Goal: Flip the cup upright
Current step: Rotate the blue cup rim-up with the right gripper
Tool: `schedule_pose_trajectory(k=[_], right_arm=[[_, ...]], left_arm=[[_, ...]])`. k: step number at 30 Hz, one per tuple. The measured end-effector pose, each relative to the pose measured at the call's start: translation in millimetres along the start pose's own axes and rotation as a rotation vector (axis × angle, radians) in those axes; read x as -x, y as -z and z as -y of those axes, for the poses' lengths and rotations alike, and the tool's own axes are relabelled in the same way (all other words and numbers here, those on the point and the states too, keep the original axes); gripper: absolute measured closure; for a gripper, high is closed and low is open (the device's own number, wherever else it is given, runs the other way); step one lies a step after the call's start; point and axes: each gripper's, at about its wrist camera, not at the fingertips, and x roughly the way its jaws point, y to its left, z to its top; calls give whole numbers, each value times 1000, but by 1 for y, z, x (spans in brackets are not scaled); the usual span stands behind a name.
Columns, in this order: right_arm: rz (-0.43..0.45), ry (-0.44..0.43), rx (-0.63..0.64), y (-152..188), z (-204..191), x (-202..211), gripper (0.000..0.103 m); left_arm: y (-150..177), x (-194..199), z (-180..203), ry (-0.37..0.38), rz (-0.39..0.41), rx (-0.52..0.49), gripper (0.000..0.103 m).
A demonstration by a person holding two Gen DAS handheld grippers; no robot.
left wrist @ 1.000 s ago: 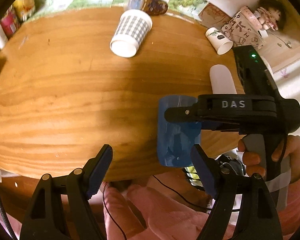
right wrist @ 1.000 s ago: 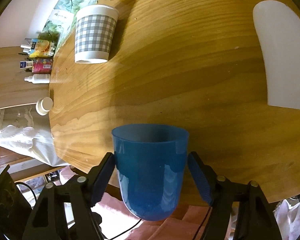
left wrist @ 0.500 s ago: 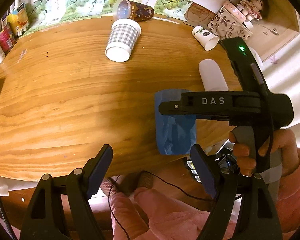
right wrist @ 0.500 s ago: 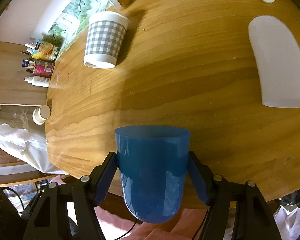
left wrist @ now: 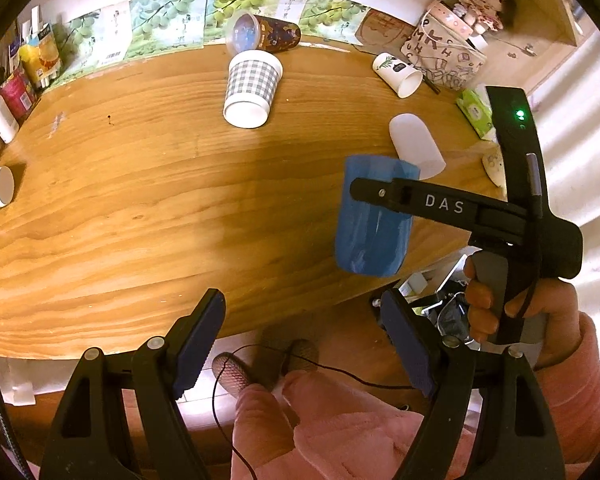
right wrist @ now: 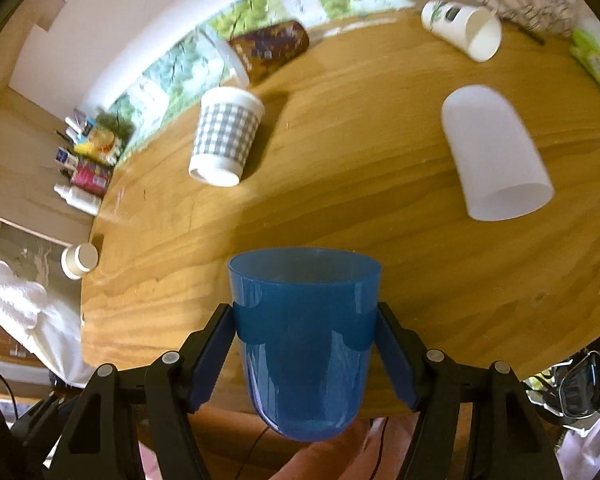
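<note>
**Blue cup lifted, tipping toward upright**

Your right gripper (right wrist: pixel 305 344) stays clamped on the translucent blue plastic cup (right wrist: pixel 304 336), now swung up over the wooden table's (right wrist: pixel 340 208) near edge. Left gripper (left wrist: pixel 302 344) hangs spread, empty. Beyond: frosted white cup (right wrist: pixel 496 156) on its side.

Readable text: "DAS" | Location: white letters on right gripper (left wrist: pixel 380 194) finger | Other labels, packages: blurred, not legible
</note>
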Motion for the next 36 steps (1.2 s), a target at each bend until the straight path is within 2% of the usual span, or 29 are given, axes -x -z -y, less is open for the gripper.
schedule_pose_trajectory(k=[6,11,20,23,30,36], right_arm=[[182,-4,-30,13,-2,12,33],[364,50,-13,24,-7,17,33],[670,189,148,53,-29,12,33],[726,253,216,63,-37,5,33],[848,334,293,83,-47,-4,33],[877,356,319,89,-48,-13,33]], left_arm=[[9,7,-7,-9,-9,-25,20],[11,12,-16,-25,-12,-40,20],[3,16,-34,-51,-10,-62,20],[0,15,-38,-62,-20,-74,20],[-3,16,-39,-65,-21,-110,20],[-3,16,-34,-52,-13,-134,20]])
